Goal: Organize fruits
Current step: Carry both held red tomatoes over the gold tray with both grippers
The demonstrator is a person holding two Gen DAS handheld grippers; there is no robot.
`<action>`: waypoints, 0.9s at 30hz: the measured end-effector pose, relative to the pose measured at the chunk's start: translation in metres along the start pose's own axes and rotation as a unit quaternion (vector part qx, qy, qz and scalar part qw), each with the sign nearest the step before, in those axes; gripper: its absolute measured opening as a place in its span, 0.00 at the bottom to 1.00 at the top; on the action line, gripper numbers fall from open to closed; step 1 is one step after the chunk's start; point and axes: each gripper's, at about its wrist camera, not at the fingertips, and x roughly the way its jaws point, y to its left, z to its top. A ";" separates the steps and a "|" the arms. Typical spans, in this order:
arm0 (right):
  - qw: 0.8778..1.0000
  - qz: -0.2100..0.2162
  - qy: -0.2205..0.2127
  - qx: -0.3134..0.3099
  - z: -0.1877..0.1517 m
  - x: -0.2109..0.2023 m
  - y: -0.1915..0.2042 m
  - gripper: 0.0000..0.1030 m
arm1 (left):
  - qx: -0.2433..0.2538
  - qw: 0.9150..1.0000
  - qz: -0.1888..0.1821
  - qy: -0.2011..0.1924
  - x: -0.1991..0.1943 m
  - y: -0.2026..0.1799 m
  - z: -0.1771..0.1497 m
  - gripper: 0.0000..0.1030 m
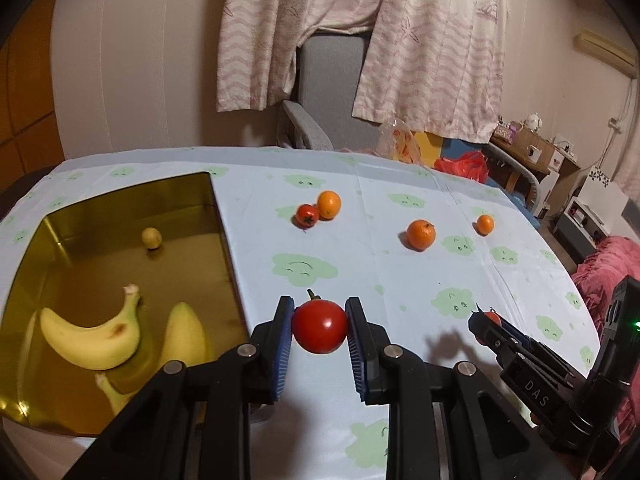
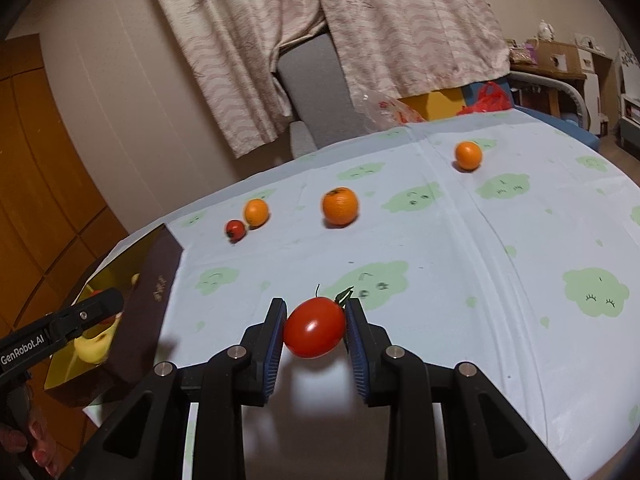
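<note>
From the left wrist view, the left claw (image 1: pixel 320 326) is clenched on a round tomato (image 1: pixel 319 326) just right of the gold box (image 1: pixel 222 216), which holds 2 bananas (image 1: pixel 94 338). 3 oranges (image 1: pixel 421 234) lie farther out on the surface (image 1: pixel 400 280).

From the right wrist view, the right claw (image 2: pixel 316 332) grips an oval tomato (image 2: pixel 315 333) above the surface.

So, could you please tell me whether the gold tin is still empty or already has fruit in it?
Partly filled: the gold tin holds two bananas and a small yellowish fruit; much bare floor shows.
</note>
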 end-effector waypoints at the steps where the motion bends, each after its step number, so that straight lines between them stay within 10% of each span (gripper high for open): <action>1: 1.000 0.004 0.001 -0.002 0.000 -0.001 0.003 0.30 | -0.003 1.000 0.001 -0.003 -0.003 0.003 0.000 0.25; 27: 0.989 0.085 0.014 -0.123 -0.005 -0.013 0.120 0.30 | -0.118 0.989 0.091 -0.019 -0.056 0.142 -0.031 0.26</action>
